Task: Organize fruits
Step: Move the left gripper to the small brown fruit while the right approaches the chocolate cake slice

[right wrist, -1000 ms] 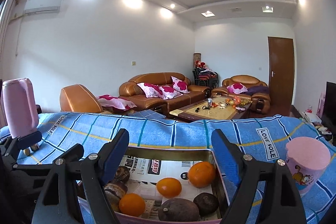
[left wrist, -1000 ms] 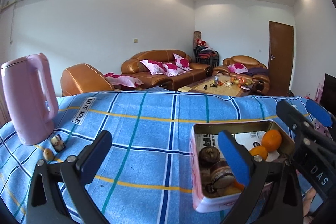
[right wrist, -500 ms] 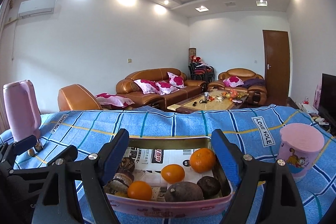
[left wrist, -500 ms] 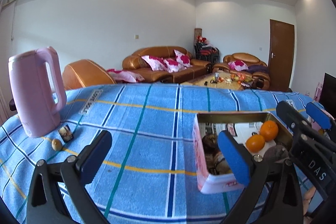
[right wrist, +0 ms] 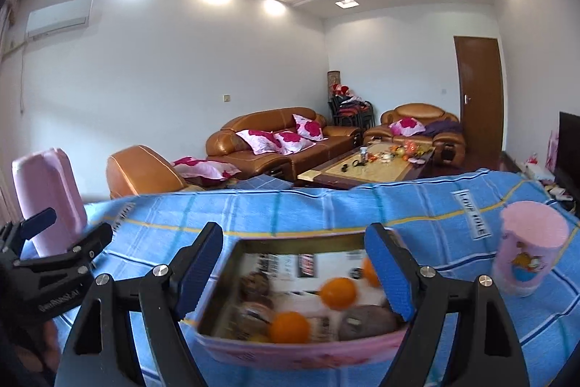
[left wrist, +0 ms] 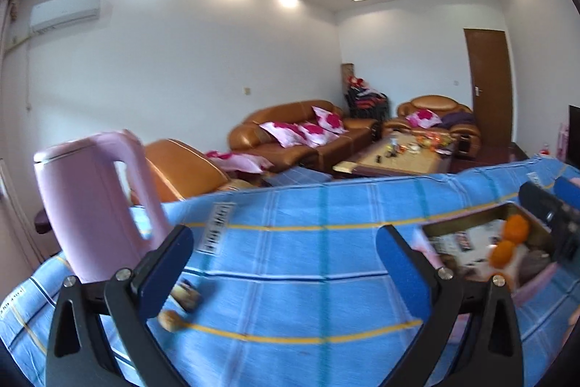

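The left gripper [left wrist: 282,263], wide open and empty, has swung left off the tin [left wrist: 489,242] toward a small fruit [left wrist: 170,318] by the kettle [left wrist: 94,205], likely the next pick. The right gripper [right wrist: 293,272], open and empty, hovers over the tin [right wrist: 301,340], whose long axis runs left to right.

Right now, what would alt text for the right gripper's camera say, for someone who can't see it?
The open right gripper hangs over a pink tin holding oranges and dark brown fruits on a blue plaid tablecloth. A pink cup stands to its right, a pink kettle far left.
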A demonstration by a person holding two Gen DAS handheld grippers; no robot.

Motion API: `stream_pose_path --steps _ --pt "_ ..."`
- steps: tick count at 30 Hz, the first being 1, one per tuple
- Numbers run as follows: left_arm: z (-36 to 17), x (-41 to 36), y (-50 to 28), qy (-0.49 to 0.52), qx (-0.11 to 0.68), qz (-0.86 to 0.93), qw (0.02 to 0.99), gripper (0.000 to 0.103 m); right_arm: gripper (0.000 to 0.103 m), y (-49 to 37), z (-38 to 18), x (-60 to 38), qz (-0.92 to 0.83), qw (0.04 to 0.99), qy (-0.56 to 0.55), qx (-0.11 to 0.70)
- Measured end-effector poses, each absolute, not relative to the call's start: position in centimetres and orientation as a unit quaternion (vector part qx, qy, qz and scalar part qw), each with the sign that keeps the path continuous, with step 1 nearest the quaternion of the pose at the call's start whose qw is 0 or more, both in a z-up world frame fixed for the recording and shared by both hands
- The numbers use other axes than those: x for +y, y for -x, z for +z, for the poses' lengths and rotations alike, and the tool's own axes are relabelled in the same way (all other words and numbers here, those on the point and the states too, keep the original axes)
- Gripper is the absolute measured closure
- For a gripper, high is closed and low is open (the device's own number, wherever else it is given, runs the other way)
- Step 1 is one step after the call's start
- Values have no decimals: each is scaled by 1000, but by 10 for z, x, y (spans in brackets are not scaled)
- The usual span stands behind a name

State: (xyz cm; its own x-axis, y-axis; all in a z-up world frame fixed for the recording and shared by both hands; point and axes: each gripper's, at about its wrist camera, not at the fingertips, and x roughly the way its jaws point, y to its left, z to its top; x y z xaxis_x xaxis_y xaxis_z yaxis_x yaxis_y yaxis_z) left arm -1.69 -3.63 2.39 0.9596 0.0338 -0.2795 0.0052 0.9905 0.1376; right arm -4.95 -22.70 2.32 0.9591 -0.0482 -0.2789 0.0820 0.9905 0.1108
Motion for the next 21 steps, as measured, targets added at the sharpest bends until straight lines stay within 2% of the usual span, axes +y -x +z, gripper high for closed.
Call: stream_pose_path --steps 10,21 --pt "4 35 -5 -66 163 46 983 0 21 12 13 -147 -7 986 -78 144" --pt "1 76 -5 -43 194 59 978 0 21 -10 -1 -95 20 981 -80 175"
